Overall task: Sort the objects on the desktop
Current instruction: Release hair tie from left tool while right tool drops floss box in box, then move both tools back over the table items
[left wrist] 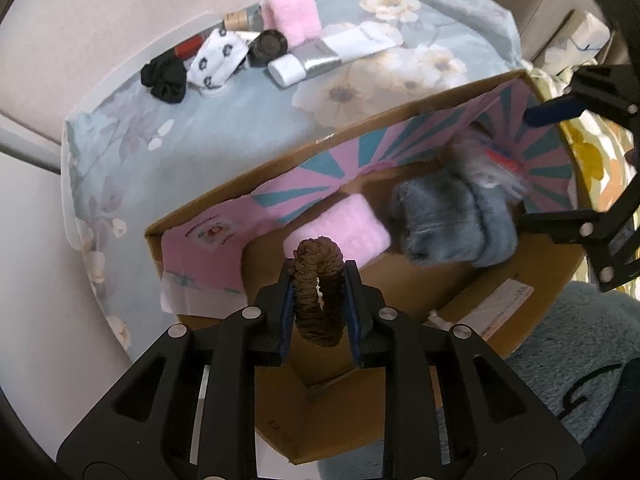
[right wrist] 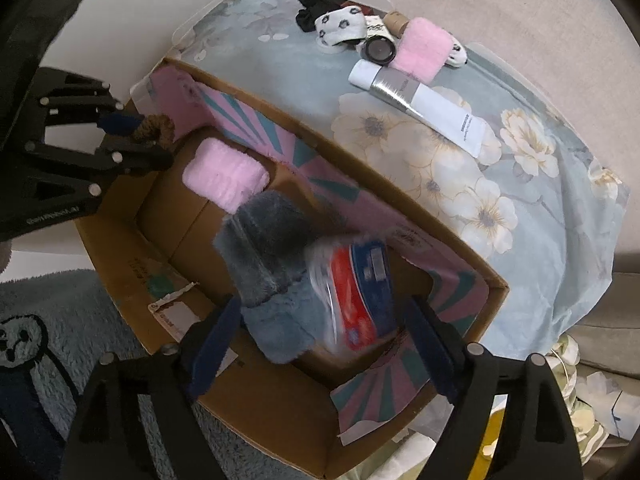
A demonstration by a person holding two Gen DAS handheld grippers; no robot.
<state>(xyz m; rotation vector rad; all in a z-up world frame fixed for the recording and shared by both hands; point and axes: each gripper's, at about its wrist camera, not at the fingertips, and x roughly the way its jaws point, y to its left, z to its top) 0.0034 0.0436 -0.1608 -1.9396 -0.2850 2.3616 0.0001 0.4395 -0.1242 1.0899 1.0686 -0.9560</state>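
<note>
My left gripper (left wrist: 319, 298) is shut on a brown hair scrunchie (left wrist: 319, 280) and holds it over the near left part of an open cardboard box (left wrist: 460, 280). It also shows in the right wrist view (right wrist: 138, 140). My right gripper (right wrist: 320, 344) is open above the box's right end. Below it a blurred red and blue plastic pack (right wrist: 360, 292) lies partly on a grey-blue fluffy item (right wrist: 268, 248). A pink fluffy item (right wrist: 224, 178) also lies in the box.
On the floral cloth table (right wrist: 460, 168) behind the box lie a white and silver tube (right wrist: 416, 96), a second pink fluffy item (right wrist: 422, 48), a black round jar (right wrist: 378, 50), patterned white socks (right wrist: 340, 26) and black fabric (right wrist: 310, 12). A fluffy rug (right wrist: 52, 300) lies below.
</note>
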